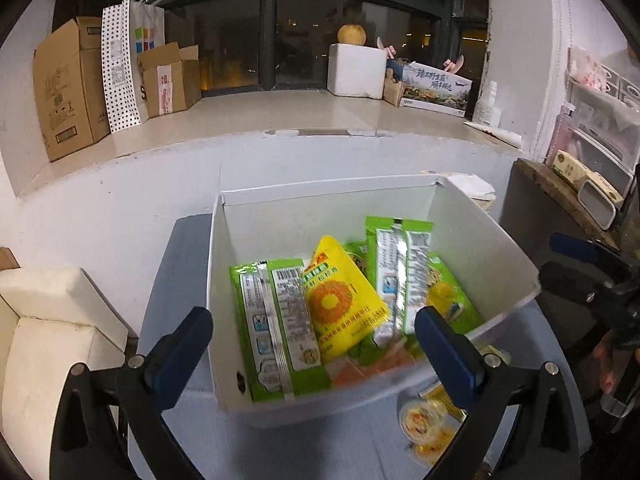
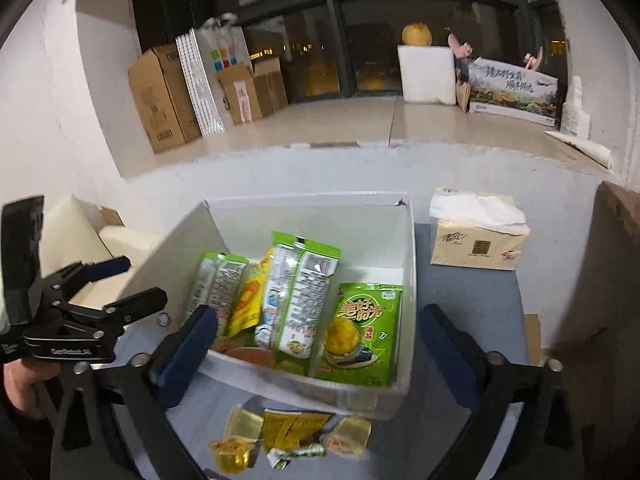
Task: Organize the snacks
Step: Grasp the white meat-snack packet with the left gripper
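A white open box (image 1: 472,236) (image 2: 408,248) stands on a blue-grey table and holds several snack packets: green packets (image 1: 276,320) (image 2: 300,300), a yellow packet (image 1: 340,296) (image 2: 246,300) and a green seaweed packet (image 2: 362,332). Jelly cups (image 2: 232,454) (image 1: 420,420) and a yellow wrapper (image 2: 288,428) lie on the table in front of the box. My left gripper (image 1: 312,340) is open and empty, just before the box's near wall. My right gripper (image 2: 320,344) is open and empty, above the near wall. The left gripper also shows at the left of the right wrist view (image 2: 120,284).
A tissue pack (image 2: 478,240) sits on the table right of the box. A cream cushioned seat (image 1: 48,320) is at the left. A window ledge behind holds cardboard boxes (image 1: 72,84), a white foam box (image 1: 356,70) and bags. A dark cabinet (image 1: 532,216) stands at right.
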`<state>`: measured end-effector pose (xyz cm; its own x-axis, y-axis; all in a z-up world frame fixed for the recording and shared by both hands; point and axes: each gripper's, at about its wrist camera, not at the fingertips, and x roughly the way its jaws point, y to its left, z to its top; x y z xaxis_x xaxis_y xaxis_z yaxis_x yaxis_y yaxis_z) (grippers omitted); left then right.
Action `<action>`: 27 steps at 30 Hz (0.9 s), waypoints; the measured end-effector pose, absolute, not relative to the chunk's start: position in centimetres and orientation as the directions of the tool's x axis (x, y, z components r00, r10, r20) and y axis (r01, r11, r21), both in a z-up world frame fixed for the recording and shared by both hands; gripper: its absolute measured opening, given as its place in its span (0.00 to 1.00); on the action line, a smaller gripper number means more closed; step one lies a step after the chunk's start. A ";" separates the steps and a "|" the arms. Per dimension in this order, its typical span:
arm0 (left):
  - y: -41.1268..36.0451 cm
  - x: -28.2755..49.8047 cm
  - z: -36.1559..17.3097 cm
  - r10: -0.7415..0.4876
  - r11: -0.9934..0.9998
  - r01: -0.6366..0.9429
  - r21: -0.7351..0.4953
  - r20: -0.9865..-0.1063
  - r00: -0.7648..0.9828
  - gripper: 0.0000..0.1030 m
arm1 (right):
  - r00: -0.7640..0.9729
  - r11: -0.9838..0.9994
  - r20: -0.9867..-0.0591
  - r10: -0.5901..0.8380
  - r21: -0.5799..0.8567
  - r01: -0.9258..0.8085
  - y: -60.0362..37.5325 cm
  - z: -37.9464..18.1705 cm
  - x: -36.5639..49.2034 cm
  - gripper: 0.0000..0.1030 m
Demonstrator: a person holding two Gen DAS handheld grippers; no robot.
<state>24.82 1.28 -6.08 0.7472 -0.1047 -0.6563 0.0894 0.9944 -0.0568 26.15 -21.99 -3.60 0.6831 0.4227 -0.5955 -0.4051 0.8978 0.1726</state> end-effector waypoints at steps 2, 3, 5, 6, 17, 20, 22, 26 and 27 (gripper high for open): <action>0.7 23.3 -5.8 -0.119 0.993 0.107 -0.058 -0.646 0.754 1.00 | 0.694 0.901 -0.585 0.420 0.178 -0.395 -22.7 -3.4 24.8 1.00; 0.3 22.4 -5.8 -0.129 0.991 0.121 -0.058 -0.644 0.754 1.00 | 0.697 0.905 -0.585 0.414 0.180 -0.387 -23.1 -3.4 24.0 1.00; -0.5 20.7 -5.9 -0.153 0.987 0.149 -0.062 -0.643 0.751 1.00 | 0.700 0.909 -0.588 0.405 0.181 -0.375 -23.9 -3.6 22.6 1.00; -1.0 19.8 -6.2 -0.167 0.984 0.165 -0.064 -0.646 0.745 1.00 | 0.702 0.912 -0.589 0.401 0.179 -0.370 -24.3 -3.9 21.8 1.00; -7.6 13.5 -14.1 -0.266 0.939 0.335 -0.072 -0.770 0.580 1.00 | 0.704 0.921 -0.595 0.389 0.263 -0.287 -28.7 -7.2 14.8 1.00; -8.7 13.2 -16.1 -0.261 0.924 0.380 -0.044 -0.799 0.541 1.00 | 0.699 0.918 -0.597 0.395 0.282 -0.278 -29.3 -7.7 13.7 1.00; -9.0 13.4 -17.0 -0.269 0.916 0.398 -0.049 -0.812 0.518 1.00 | 0.698 0.915 -0.594 0.401 0.300 -0.270 -29.8 -8.0 12.9 1.00; -9.5 14.0 -17.6 -0.302 0.906 0.415 -0.084 -0.813 0.497 1.00 | 0.692 0.912 -0.598 0.404 0.319 -0.257 -30.2 -8.8 12.2 1.00; -9.8 14.1 -17.7 -0.318 0.899 0.427 -0.096 -0.813 0.488 0.99 | 0.690 0.912 -0.600 0.405 0.322 -0.255 -30.3 -9.0 12.1 1.00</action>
